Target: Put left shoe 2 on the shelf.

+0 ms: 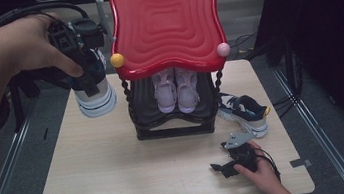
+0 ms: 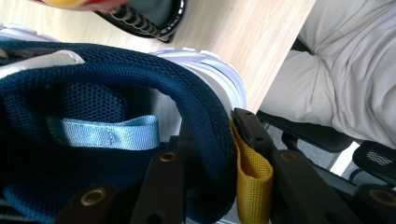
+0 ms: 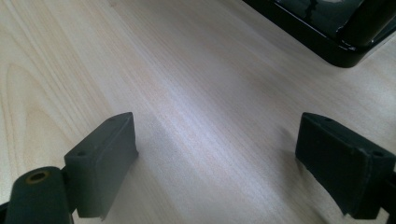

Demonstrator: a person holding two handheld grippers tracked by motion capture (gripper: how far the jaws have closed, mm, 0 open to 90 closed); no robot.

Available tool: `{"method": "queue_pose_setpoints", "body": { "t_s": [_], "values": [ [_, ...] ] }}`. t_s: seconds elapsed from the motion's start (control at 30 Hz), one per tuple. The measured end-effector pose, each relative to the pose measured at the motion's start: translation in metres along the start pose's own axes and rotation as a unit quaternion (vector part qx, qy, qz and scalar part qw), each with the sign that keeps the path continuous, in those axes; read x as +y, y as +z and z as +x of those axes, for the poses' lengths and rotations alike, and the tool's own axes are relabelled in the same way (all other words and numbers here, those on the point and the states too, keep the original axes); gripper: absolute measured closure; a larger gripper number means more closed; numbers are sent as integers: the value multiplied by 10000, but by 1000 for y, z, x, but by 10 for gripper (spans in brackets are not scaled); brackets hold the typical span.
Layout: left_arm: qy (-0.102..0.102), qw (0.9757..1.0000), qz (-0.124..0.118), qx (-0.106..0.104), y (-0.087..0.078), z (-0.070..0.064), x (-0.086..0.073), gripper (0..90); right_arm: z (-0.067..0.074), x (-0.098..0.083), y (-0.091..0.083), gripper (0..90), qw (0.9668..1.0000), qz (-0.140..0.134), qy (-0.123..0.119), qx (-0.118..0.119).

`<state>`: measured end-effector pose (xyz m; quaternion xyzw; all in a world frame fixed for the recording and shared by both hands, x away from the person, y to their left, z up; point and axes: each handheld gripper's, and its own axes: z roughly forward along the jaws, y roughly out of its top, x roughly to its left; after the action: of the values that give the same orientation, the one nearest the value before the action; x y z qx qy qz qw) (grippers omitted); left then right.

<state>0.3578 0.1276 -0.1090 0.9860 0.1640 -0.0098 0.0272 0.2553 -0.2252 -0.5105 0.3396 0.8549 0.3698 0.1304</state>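
A person works at a light wooden table [image 1: 121,184] with a hand-held gripper in each hand. The left hand-held gripper [image 1: 87,75] is raised above the table's far left corner, clamped on the heel collar of a navy and white sneaker [image 1: 94,94], which hangs in the air with its white sole facing the camera. In the left gripper view, one black jaw sits inside the sneaker's mesh opening and the other outside, pinning the padded collar and a yellow heel loop [image 2: 252,182] between them; a pale blue strap [image 2: 105,133] lies inside the shoe. Just right of the lifted sneaker stands a two-tier shoe rack with a red wavy top shelf [image 1: 165,22] and a black lower shelf [image 1: 174,127] holding a pair of pink shoes [image 1: 175,90]. The matching navy sneaker [image 1: 243,112] lies on the table beside the rack's right side. The right hand-held gripper [image 1: 224,166] rests low near the table's front right, its jaws wide apart with nothing between them but bare wood.
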Motion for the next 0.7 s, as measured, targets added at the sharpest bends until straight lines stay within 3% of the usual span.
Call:
{"method": "queue_pose_setpoints", "body": {
  "t_s": [0.47, 0.7],
  "values": [
    [108, 9989, -259, 368, -42, -5, 14, 740, 0, 0, 0, 117, 10000, 0, 0, -7],
    [283, 9968, -385, 635, -50, -9, 35, 741, 0, 0, 0, 117, 10000, -2, -3, -5]
  ]
}}
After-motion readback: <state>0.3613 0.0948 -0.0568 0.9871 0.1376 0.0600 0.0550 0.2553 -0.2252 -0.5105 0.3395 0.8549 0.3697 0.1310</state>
